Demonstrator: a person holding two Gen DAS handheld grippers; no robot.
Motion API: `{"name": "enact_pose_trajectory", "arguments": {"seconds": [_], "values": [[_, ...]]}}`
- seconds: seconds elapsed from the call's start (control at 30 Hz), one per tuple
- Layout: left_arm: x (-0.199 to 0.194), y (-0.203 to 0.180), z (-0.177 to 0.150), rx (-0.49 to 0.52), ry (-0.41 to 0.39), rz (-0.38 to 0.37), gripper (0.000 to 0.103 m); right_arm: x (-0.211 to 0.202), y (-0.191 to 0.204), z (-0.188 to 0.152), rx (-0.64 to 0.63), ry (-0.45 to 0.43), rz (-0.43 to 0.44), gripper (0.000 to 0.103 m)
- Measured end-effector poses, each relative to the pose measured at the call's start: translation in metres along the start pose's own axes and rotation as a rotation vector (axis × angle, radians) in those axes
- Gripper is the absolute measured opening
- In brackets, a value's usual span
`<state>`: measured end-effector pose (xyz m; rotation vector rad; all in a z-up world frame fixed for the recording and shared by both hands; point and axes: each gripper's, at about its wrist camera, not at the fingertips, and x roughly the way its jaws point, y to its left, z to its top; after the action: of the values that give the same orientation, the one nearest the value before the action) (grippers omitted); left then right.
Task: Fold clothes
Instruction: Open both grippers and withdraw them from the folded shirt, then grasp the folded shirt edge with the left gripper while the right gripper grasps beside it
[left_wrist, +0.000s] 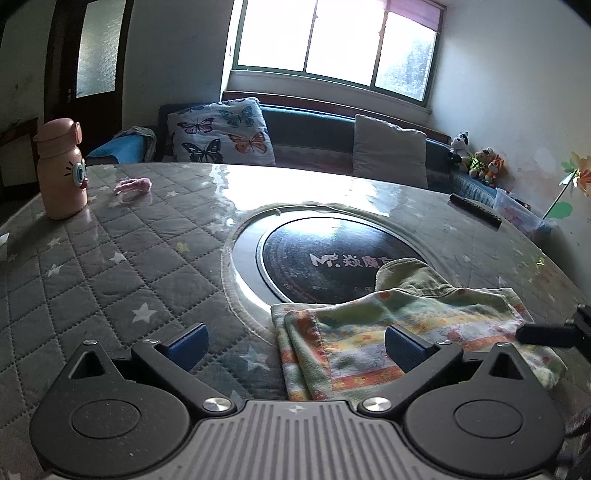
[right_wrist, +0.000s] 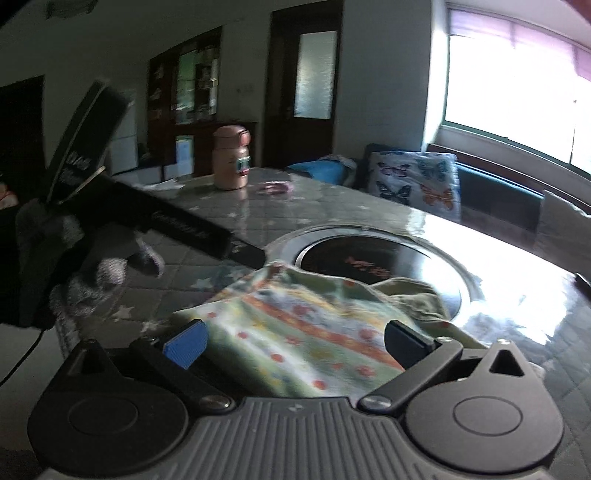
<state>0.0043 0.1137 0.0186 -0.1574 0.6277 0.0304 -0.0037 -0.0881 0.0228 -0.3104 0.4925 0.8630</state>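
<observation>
Folded striped garment on the quilted table by the round black cooktop, near edge hidden behind both wide-open, empty tongs, left gripper and right gripper, right view blurred, cloth perhaps lifted.

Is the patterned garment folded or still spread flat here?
Partly folded. The patterned garment shows doubled layered edges at its left side and a bunched green part toward the round cooktop; both grippers stand open around it.
</observation>
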Motion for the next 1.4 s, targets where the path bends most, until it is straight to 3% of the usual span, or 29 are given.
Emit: {"name": "enact_pose_trajectory", "arguments": {"seconds": [0.33, 0.43, 0.63, 0.7, 0.83, 0.97, 1.07, 1.4], "values": [[0.001, 0.011, -0.003, -0.049, 0.035, 0.010, 0.103, 0.020, 0.039, 0.004, -0.145, 0.069, 0.084, 0.103], [0.002, 0.017, -0.002, -0.083, 0.046, 0.012, 0.103, 0.028, 0.050, 0.005, -0.190, 0.087, 0.090, 0.097], [0.004, 0.028, -0.002, -0.142, 0.063, -0.017, 0.096, 0.044, 0.064, 0.008, -0.243, 0.128, 0.106, 0.076], [0.006, 0.032, -0.002, -0.171, 0.078, -0.035, 0.093, 0.047, 0.065, 0.010, -0.245, 0.139, 0.116, 0.059], [0.011, 0.038, -0.002, -0.230, 0.109, -0.072, 0.090, 0.052, 0.071, 0.012, -0.270, 0.151, 0.130, 0.045], [0.015, 0.043, -0.003, -0.294, 0.144, -0.112, 0.086, 0.052, 0.077, 0.009, -0.316, 0.149, 0.109, 0.022], [0.017, 0.045, -0.005, -0.348, 0.168, -0.135, 0.082, 0.048, 0.071, 0.011, -0.277, 0.132, 0.122, 0.011], [0.020, 0.043, -0.010, -0.552, 0.241, -0.241, 0.076, 0.017, 0.044, 0.018, -0.140, 0.028, 0.127, 0.009]]}}
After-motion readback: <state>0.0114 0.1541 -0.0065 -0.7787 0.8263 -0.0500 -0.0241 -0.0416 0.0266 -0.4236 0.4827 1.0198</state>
